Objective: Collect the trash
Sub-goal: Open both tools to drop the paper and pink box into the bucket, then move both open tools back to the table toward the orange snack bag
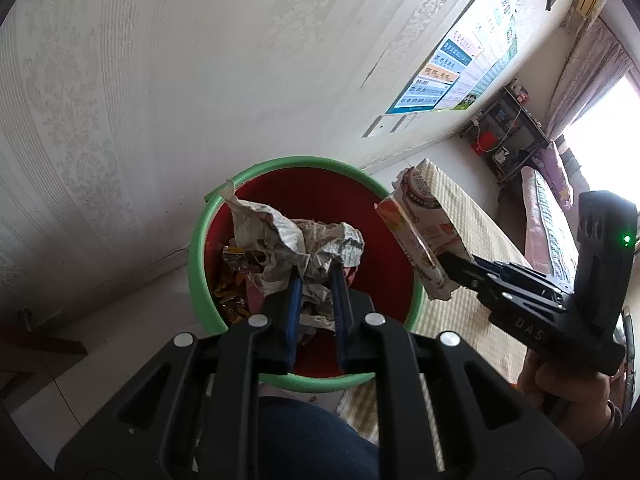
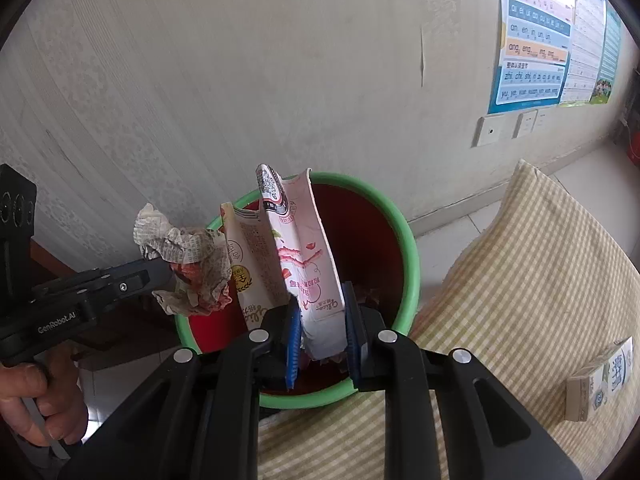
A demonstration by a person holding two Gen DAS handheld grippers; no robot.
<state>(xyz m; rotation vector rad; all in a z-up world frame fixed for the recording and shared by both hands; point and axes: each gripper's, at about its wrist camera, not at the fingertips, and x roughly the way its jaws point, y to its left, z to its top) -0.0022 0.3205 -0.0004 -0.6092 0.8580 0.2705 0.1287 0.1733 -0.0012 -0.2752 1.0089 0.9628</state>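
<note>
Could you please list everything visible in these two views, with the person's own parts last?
bin: one, green rim, red inside, on the floor by the wall.
crumpled newspaper: one, grey-white, over the bin.
flattened carton: one, white and pink, over the bin.
checked cloth: one, cream, right of the bin.
small box: one, tan and white, on the cloth.
posters: several, blue-edged, on the wall.
left gripper: black, blue pads, jaws shut on the newspaper.
right gripper: same, jaws shut on the carton.
hands: two, gripping the handles.
</note>
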